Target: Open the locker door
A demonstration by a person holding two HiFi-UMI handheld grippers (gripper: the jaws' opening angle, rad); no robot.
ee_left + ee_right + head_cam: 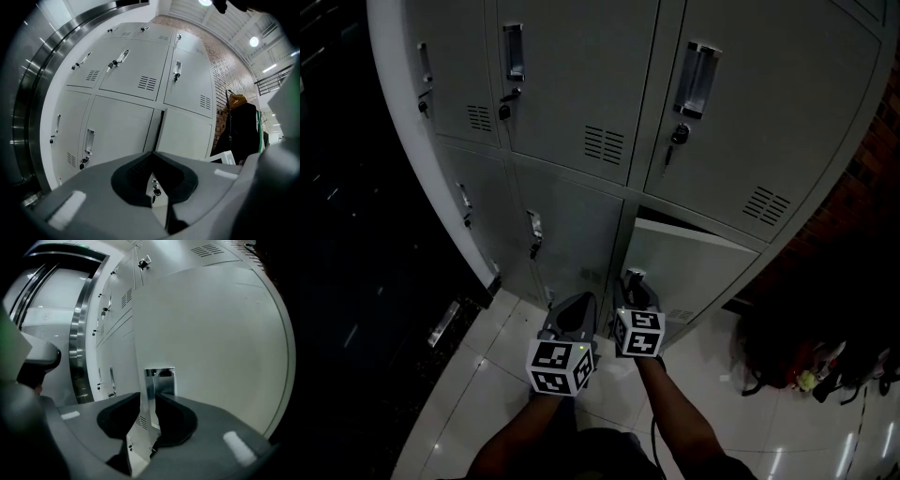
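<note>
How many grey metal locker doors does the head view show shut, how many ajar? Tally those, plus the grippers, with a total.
Shut grey metal locker doors, handle in sight: 5
Ajar grey metal locker door: 1
Grey two-jaw grippers, left gripper and right gripper: 2
Total: 8

I record the grey metal locker door (694,267) at lower right standing ajar; my right gripper (635,281) sits at its near edge, left gripper (577,307) just beside.
</note>
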